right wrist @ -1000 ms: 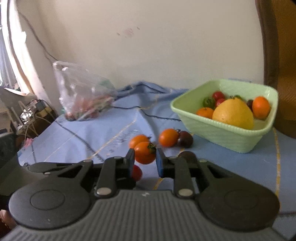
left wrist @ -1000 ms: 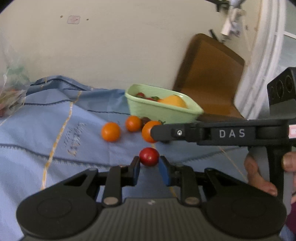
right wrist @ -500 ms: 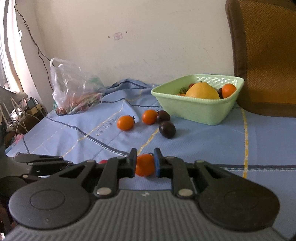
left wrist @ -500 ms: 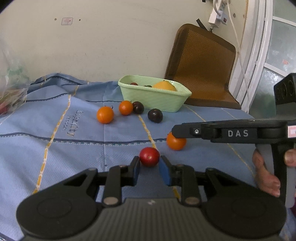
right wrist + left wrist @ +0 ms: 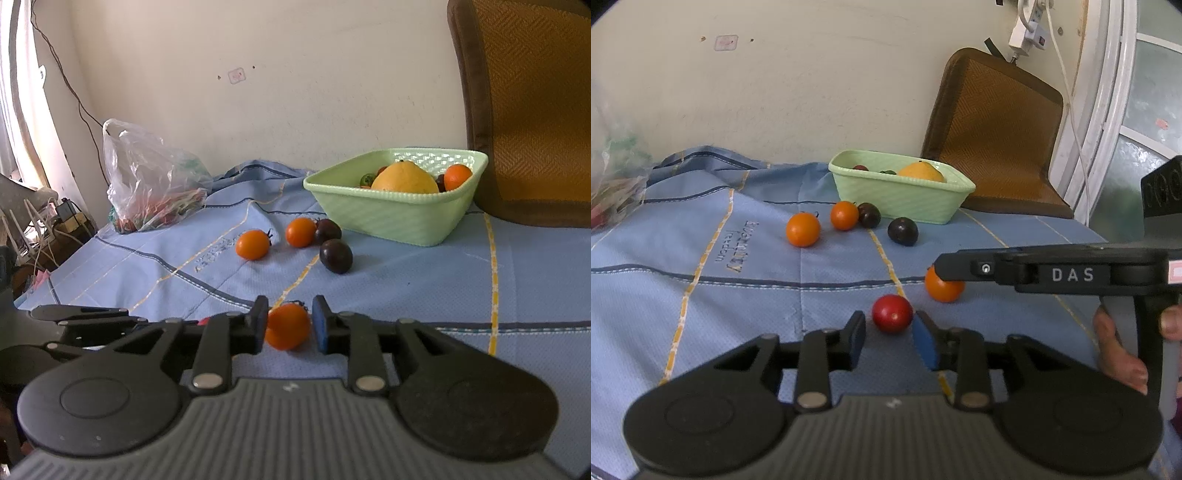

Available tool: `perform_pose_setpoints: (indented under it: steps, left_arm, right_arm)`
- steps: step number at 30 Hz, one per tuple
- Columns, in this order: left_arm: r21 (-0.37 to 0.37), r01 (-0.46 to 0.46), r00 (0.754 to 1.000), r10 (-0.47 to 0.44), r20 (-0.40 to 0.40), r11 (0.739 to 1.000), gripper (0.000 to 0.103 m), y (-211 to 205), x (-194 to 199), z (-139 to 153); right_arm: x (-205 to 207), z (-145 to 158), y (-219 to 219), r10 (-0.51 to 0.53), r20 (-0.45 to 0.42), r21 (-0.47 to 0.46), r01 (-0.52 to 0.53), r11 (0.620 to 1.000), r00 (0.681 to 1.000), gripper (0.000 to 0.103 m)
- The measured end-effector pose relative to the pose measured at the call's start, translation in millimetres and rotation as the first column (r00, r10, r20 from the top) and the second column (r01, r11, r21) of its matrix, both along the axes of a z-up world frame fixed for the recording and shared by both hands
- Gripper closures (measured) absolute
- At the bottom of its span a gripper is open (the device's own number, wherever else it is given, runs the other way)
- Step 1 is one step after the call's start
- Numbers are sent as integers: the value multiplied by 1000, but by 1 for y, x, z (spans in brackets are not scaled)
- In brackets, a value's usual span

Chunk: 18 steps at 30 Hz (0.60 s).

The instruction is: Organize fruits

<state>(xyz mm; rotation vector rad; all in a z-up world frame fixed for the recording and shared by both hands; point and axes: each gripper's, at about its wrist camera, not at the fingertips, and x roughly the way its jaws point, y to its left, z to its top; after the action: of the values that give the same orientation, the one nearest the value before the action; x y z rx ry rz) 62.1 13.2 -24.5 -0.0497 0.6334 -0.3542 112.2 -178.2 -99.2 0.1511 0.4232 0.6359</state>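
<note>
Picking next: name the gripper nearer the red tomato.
Left gripper: jaws, just opening, flank the red tomato. Right gripper, also just opening, flanks the orange tomato beside it.

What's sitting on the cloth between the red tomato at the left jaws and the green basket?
In the left wrist view, two dark tomatoes lie between the red tomato and the green basket; otherwise bare cloth.

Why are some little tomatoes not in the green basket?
Six lie loose on the blue cloth outside the green basket: two orange and two dark ones nearby, plus a red tomato and orange tomato between gripper fingers.
</note>
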Motion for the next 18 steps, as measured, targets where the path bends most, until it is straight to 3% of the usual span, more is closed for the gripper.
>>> perform_pose_setpoints:
  steps: [4,18]
  left_arm:
    - [2,3,1000,-3,3,1000,70,0,0,0]
    - [0,12,1000,-12,12,1000,64,0,-1,0]
  right_arm:
    - [-2,1,0,3,18,2,-3,1000,1000,61]
    - [-1,0,1,3,13,-3,-3,1000,1000,59]
